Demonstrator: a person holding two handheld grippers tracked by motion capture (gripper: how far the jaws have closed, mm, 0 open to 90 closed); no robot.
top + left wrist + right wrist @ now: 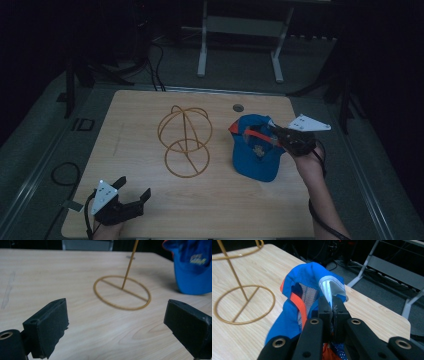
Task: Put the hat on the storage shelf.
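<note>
A blue cap (255,150) with orange trim hangs above the right part of the wooden table (135,200); my right gripper (272,134) is shut on its rear edge. In the right gripper view the jaws pinch the cap's (309,287) blue and white fabric at my right gripper (332,305). A gold wire hat stand (184,139) rises at the table's middle, its round base (122,292) lying ahead in the left gripper view. My left gripper (134,189) hovers open over the near left corner, nothing between its fingers (47,325). The cap (193,267) sits at the upper right of that view.
A small round hole (238,107) sits near the table's far edge. Beyond the table stands a grey metal frame (240,35) on the floor, and cables (65,172) lie to the left.
</note>
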